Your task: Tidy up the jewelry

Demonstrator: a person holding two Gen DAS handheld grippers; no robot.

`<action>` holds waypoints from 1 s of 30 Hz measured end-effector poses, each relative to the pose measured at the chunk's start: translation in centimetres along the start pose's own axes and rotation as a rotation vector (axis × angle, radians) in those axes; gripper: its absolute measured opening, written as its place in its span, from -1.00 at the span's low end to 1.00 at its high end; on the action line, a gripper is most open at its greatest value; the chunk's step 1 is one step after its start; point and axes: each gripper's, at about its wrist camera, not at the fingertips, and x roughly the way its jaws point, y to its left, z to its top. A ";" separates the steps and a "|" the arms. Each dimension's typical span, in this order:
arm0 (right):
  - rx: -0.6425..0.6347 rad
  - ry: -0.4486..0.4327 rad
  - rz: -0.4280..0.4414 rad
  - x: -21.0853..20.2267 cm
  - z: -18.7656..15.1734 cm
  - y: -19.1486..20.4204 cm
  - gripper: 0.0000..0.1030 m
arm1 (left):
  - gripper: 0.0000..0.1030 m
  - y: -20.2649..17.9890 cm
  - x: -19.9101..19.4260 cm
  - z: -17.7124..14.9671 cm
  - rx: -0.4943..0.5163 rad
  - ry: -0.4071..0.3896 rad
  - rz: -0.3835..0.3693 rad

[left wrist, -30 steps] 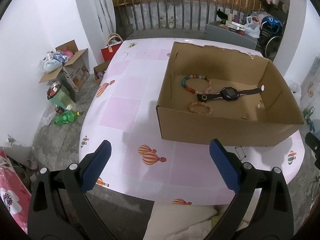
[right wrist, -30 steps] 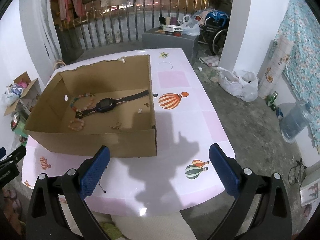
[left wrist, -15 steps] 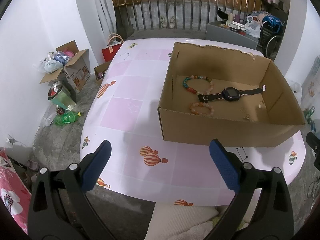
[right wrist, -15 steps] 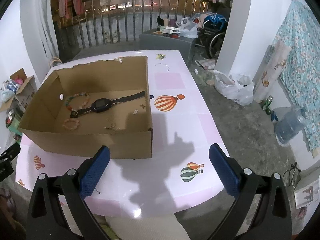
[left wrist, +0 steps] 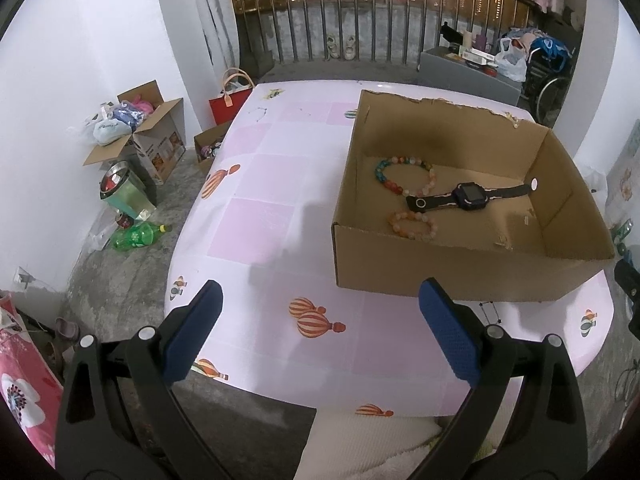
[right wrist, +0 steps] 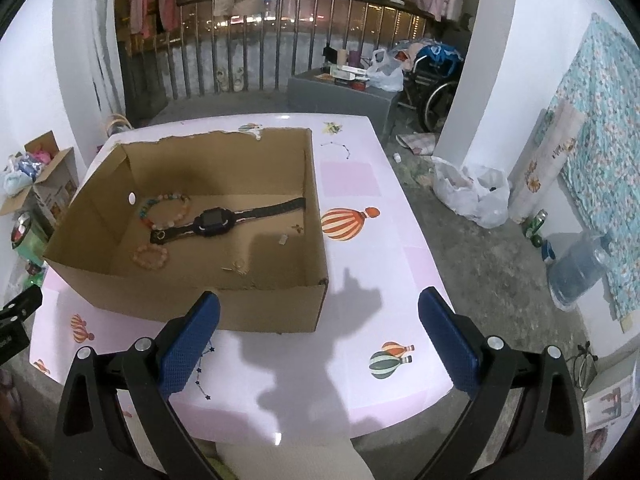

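An open cardboard box (left wrist: 452, 268) (right wrist: 256, 308) stands on the pink balloon-print table (left wrist: 272, 216) (right wrist: 360, 184). Inside it lie a multicoloured bead bracelet (left wrist: 404, 172) (right wrist: 166, 212), a small peach bead bracelet (left wrist: 412, 224) (right wrist: 151, 257) and a black watch (left wrist: 468, 196) (right wrist: 216, 222). My left gripper (left wrist: 320, 332) is open above the table's near edge, left of the box's front wall. My right gripper (right wrist: 320, 340) is open over the near right part of the table, with nothing between its fingers.
Small scraps (right wrist: 283, 239) lie on the box floor. Left of the table the floor holds open cartons (left wrist: 148, 140), a red bag (left wrist: 230, 100), a green bottle (left wrist: 136, 236). Right of it are white plastic bags (right wrist: 476, 192) and a water jug (right wrist: 576, 268). A railing (right wrist: 280, 68) runs behind.
Both grippers have drawn back and up from the table, so the box looks smaller and farther. The jewellery in the box has not moved. Both grippers stay open.
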 end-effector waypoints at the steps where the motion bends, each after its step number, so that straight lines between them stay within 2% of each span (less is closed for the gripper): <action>1: 0.000 -0.001 0.000 -0.1 0.0 0.0 0.88 | 0.84 0.0 -0.2 0.0 0.000 -0.002 0.000; 9: 0.011 -0.039 -0.013 -1.3 0.1 0.1 0.88 | 0.84 0.0 -1.3 0.4 0.005 -0.037 -0.018; 15: 0.046 -0.099 -0.017 -2.7 -0.7 -0.2 0.88 | 0.84 0.0 -2.5 -0.2 0.013 -0.091 -0.034; 19: 0.049 -0.102 -0.038 -2.4 -1.6 -0.2 0.88 | 0.84 -0.2 -2.7 -1.1 0.021 -0.132 -0.045; 30: 0.082 -0.142 -0.027 -2.5 -2.4 0.0 0.88 | 0.84 0.6 -2.1 -2.0 0.006 -0.159 -0.060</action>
